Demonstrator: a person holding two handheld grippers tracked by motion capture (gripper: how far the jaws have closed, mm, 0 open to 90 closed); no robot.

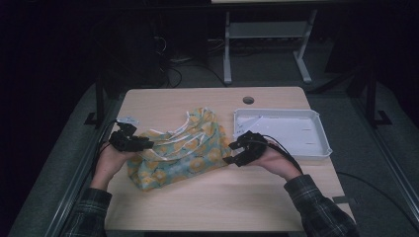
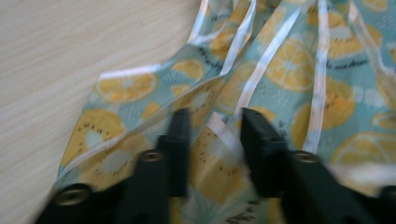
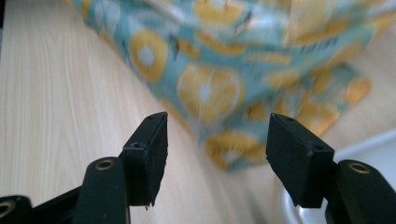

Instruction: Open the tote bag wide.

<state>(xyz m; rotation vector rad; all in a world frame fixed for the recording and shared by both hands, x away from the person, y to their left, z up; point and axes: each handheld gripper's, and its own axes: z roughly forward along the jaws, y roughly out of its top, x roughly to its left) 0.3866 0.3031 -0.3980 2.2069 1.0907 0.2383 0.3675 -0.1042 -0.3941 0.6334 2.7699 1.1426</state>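
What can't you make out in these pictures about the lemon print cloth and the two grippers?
- Left gripper, left gripper view: the jaws straddle a fold of the lemon-print cloth; blur hides whether the pads press on it.
- Printed wording on the cloth, left gripper view: too blurred to read.
- Right gripper, right gripper view: open short of the cloth's corner.
- White tray, high view: the small marks inside are too small to identify.

Printed cloth [image 1: 183,153] with glossy strips, matt wood table [image 1: 222,197], white plastic tray [image 1: 323,148].
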